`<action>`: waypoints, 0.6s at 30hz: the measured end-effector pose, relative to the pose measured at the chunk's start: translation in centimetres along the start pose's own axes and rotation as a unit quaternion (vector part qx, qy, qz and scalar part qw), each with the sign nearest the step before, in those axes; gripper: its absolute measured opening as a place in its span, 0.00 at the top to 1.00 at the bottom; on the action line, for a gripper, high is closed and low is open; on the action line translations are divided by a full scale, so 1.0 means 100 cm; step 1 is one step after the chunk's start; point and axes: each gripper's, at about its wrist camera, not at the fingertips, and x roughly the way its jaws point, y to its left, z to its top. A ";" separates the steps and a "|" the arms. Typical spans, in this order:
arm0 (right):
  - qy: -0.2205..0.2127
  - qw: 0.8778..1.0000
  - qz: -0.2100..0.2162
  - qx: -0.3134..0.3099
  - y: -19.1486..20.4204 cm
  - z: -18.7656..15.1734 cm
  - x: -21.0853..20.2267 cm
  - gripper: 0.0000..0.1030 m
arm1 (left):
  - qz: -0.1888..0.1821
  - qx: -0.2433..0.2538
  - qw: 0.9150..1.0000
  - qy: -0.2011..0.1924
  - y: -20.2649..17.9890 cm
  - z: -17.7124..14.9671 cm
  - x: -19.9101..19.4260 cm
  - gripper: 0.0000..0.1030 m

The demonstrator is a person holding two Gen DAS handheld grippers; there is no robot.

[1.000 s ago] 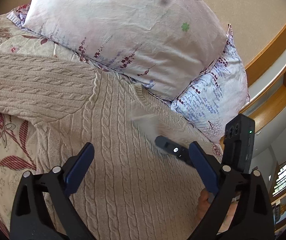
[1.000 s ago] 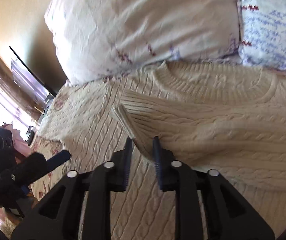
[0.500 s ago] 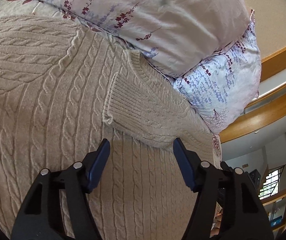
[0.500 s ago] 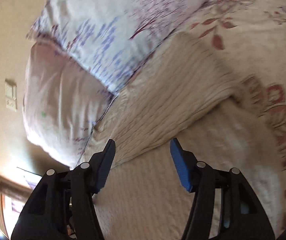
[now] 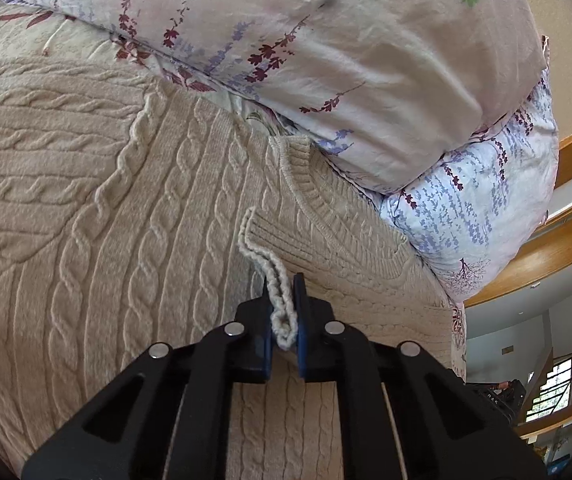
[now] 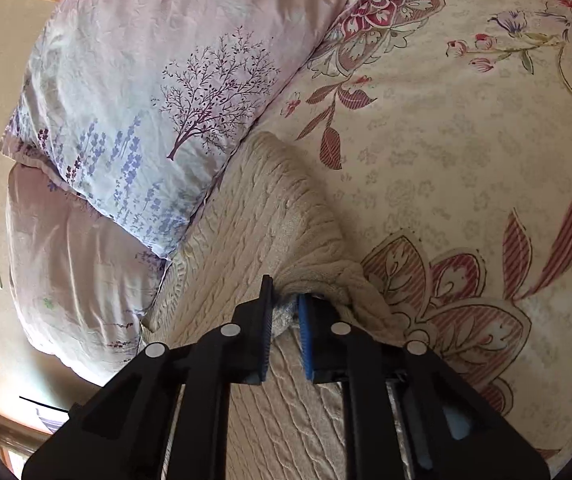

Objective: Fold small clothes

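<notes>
Fingers of the left gripper are pinching the sweater's cuff; the right gripper is clamping its edge, pillows at ten o'clock.

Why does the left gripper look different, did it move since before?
Yes. The left gripper came forward toward the pillow and shut its jaws on the sweater's cuff, which earlier lay ahead between open jaws.
</notes>
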 end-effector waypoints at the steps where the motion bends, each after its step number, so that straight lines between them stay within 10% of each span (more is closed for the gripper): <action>1: -0.007 1.000 0.009 -0.009 0.003 -0.002 -0.002 0.90 | -0.004 0.005 1.000 -0.008 0.001 0.003 -0.005 0.92; 12: 0.014 0.998 -0.016 -0.066 0.015 -0.024 0.011 0.91 | 0.073 0.072 0.994 -0.024 0.017 0.008 -0.015 0.89; 18: -0.001 0.995 -0.004 -0.096 0.031 -0.035 -0.023 0.56 | 0.062 0.072 0.995 -0.025 0.016 0.006 -0.023 0.71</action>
